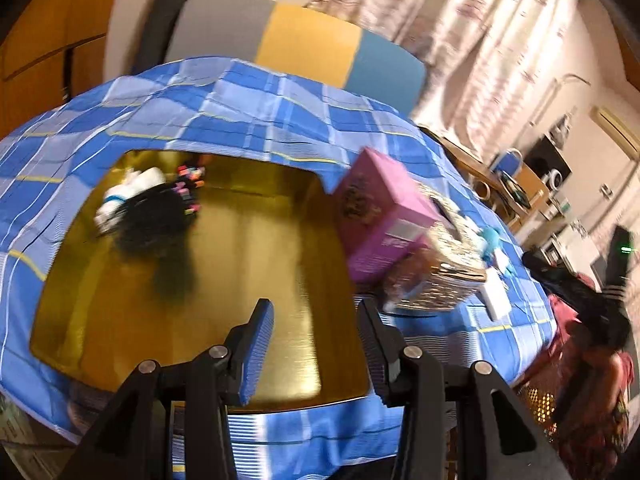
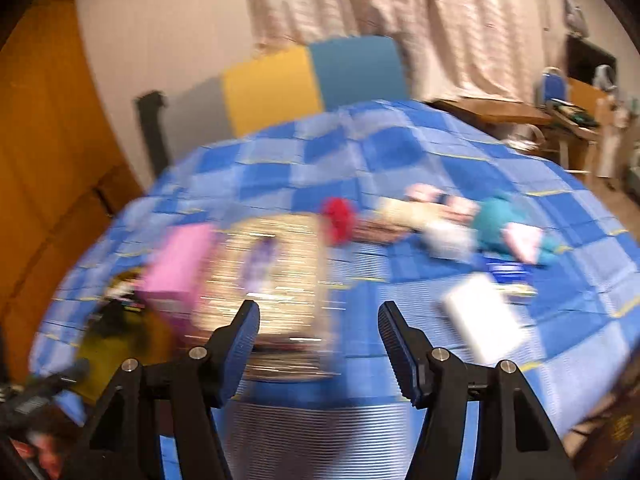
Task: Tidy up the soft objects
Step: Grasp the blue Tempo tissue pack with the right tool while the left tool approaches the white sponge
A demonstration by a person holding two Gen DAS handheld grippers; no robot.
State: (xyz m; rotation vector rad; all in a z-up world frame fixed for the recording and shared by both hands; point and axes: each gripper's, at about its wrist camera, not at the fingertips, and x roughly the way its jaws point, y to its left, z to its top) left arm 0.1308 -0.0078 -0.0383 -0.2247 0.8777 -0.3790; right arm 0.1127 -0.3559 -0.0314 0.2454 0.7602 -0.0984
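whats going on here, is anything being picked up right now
Nothing is held at this moment. A person carries a gripper in each hand over a table with a blue checked cloth, and both the left gripper and the right gripper are open and empty. A gold tray holds a black and white bundle. Beside it stand a pink box and a woven basket. Soft toys, one red and one teal, still lie loose on the cloth. The right view is blurred.

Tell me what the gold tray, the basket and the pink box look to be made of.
Gold tray: glossy, brushed-looking surface, perhaps foil-faced board or metal. Basket: pale woven strands, likely wicker. Pink box: flat printed faces with crisp edges, probably cardboard.
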